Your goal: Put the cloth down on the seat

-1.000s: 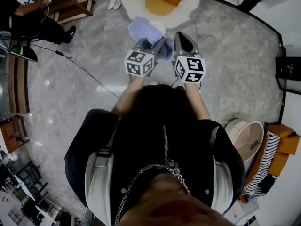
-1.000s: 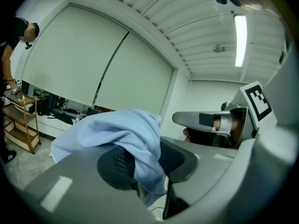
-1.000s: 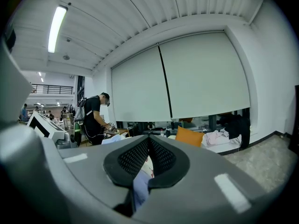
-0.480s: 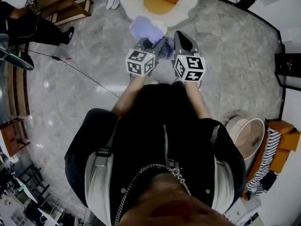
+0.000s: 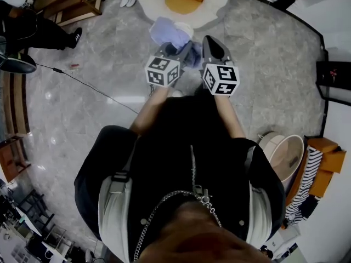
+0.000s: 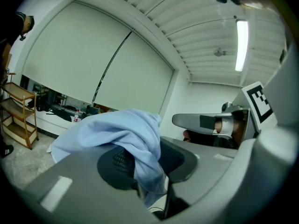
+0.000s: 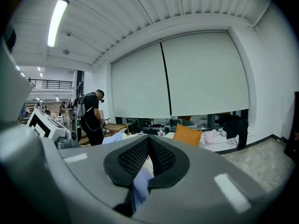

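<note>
my left claw (image 5: 179, 50) grips cloth (image 5: 167, 33) | my right claw (image 5: 211, 41) pinches its edge | cloth hangs just before the seat (image 5: 147, 2)

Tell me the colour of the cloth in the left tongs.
The cloth is plain light blue; it shows best in the left gripper view.

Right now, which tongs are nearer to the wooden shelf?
Left. The left tongs, holding the blue cloth, sit right of the wooden shelf; the right tongs sit farther right.
</note>
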